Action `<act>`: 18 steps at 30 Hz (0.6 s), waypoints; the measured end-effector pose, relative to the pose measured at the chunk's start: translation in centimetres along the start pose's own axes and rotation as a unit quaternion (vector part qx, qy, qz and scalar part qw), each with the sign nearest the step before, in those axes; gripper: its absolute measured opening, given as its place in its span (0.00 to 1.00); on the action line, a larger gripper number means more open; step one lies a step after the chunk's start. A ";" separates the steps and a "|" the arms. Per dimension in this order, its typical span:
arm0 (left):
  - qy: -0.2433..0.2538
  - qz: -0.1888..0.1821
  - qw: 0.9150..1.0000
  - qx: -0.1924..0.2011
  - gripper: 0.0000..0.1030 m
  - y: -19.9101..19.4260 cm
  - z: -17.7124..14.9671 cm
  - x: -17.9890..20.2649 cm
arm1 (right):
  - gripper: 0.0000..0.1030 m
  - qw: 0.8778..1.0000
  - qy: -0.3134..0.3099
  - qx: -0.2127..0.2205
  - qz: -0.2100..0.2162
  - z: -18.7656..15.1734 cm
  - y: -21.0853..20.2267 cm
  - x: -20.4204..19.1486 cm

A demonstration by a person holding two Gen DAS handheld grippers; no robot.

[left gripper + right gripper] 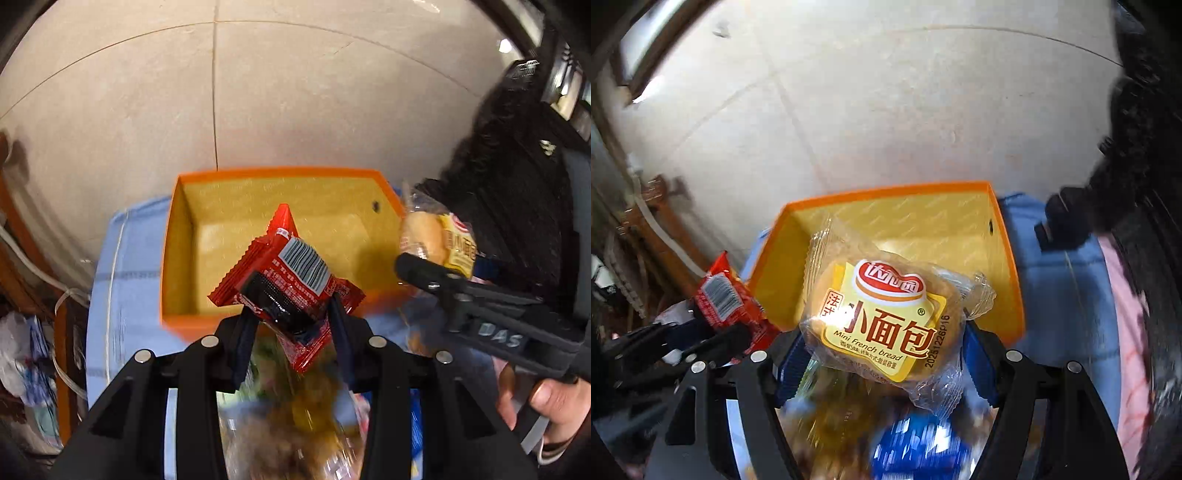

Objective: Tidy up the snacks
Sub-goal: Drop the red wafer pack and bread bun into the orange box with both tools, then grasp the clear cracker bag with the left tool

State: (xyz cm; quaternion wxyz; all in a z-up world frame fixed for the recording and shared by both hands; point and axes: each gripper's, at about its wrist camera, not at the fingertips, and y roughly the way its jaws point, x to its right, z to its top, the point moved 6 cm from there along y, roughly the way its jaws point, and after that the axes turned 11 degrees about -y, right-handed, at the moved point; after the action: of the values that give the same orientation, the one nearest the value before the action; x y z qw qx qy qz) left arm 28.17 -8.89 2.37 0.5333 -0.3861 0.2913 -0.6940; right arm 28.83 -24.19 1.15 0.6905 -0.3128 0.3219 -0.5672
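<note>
My left gripper (293,314) is shut on a red snack packet (291,280) with a barcode, held above the near edge of an orange box (207,229) whose yellow inside holds nothing. My right gripper (882,350) is shut on a clear-wrapped mini French bread (882,317) with a yellow label, held over the same box (923,221). The bread (436,240) and right gripper (424,267) show at the right in the left wrist view. The red packet (727,299) and left gripper (713,332) show at the left in the right wrist view.
The box stands on a blue cloth (125,266) over pale floor tiles (295,92). A blurred pile of loose snacks (295,424) lies below the grippers, with a blue packet (919,446) among them. Wooden furniture and clutter (22,332) stand at the left; dark fabric (517,184) at the right.
</note>
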 end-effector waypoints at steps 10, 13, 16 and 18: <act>-0.013 0.060 0.998 0.000 0.92 5.7 2.8 -1.2 | 0.81 0.996 0.003 -0.068 -0.058 0.3 7.6 3.0; -0.016 0.047 0.999 -0.006 0.92 4.9 1.2 -1.9 | 0.82 0.998 0.007 -0.047 -0.048 -1.2 5.7 3.2; -0.011 0.041 0.999 -0.014 0.93 3.8 -1.0 -2.9 | 0.94 0.999 0.011 -0.020 -0.044 -3.0 2.9 3.6; -0.005 0.045 0.999 -0.018 0.93 2.6 -3.2 -3.7 | 0.96 0.999 0.019 -0.003 -0.044 -5.0 0.6 4.1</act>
State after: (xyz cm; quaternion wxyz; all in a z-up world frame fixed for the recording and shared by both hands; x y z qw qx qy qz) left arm 27.28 -5.99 -2.30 0.5586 -0.3858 0.3184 -0.6616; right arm 25.79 -28.43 -2.72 0.6577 -0.3183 0.3223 -0.6019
